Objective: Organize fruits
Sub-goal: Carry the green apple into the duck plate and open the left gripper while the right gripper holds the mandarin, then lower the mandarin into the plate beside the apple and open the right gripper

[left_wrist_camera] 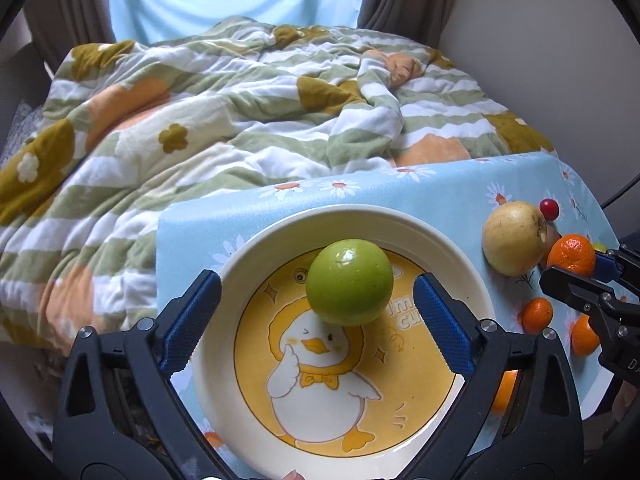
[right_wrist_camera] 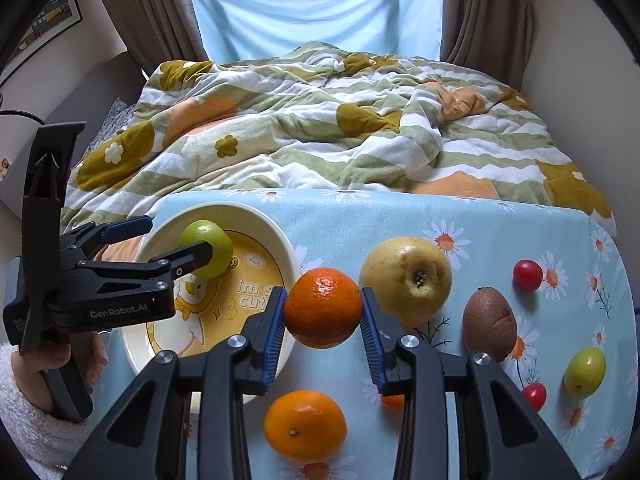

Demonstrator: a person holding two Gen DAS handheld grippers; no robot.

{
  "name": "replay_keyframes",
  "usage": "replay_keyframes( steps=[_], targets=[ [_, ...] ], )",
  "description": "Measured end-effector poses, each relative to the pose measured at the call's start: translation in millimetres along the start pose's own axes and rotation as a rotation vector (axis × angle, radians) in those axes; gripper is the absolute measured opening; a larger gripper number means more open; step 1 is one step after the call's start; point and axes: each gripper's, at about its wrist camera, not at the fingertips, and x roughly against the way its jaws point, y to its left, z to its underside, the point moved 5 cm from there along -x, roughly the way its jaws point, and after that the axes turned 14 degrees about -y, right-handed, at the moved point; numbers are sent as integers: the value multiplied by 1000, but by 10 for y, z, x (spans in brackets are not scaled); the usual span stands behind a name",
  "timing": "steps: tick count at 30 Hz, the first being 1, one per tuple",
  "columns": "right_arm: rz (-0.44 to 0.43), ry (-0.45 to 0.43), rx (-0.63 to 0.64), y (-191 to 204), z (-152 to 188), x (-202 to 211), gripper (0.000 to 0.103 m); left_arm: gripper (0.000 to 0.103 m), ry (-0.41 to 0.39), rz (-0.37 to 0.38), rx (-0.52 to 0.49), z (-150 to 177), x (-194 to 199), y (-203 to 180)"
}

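Observation:
A green apple (left_wrist_camera: 349, 282) rests on the cream duck-print plate (left_wrist_camera: 248, 264). My left gripper (left_wrist_camera: 316, 280) is open wide around it, and its blue pads stand apart from the fruit on both sides. In the right wrist view the left gripper (right_wrist_camera: 178, 236) reaches over the plate (right_wrist_camera: 264, 224) from the left, held by a hand in a white fluffy sleeve. My right gripper (right_wrist_camera: 323, 300) is shut on a mandarin (right_wrist_camera: 323, 308), held just above the daisy cloth right of the plate. In the left wrist view the same mandarin (left_wrist_camera: 570, 254) sits in the right gripper (left_wrist_camera: 580, 276).
On the blue daisy cloth (right_wrist_camera: 400, 216) lie a yellow apple (right_wrist_camera: 408, 276), a brown kiwi (right_wrist_camera: 490, 324), two red cherry tomatoes (right_wrist_camera: 527, 275), a small green fruit (right_wrist_camera: 585, 372) and another mandarin (right_wrist_camera: 305, 426). A rumpled quilt (right_wrist_camera: 304, 132) covers the bed behind.

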Motion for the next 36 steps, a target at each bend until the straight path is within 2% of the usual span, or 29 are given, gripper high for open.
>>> replay_keyframes(
  steps=[8, 17, 22, 28, 35, 36],
  targets=[
    [-68, -8, 47, 50, -113, 20, 33, 103, 14, -99, 71, 160, 383, 126],
    [-175, 31, 159, 293, -149, -212, 33, 103, 25, -188, 155, 426, 719, 199],
    [-225, 58, 205, 438, -104, -420, 33, 103, 29, -194, 230, 528, 837, 211],
    [-250, 82, 246, 583, -49, -634, 33, 103, 40, -208, 276, 708, 867, 201],
    [-213, 95, 281, 615, -43, -722, 34, 103, 45, -184, 332, 877, 904, 199],
    [-216, 95, 281, 613, -47, -712, 43, 103, 46, -189, 331, 879, 912, 205]
  ],
)
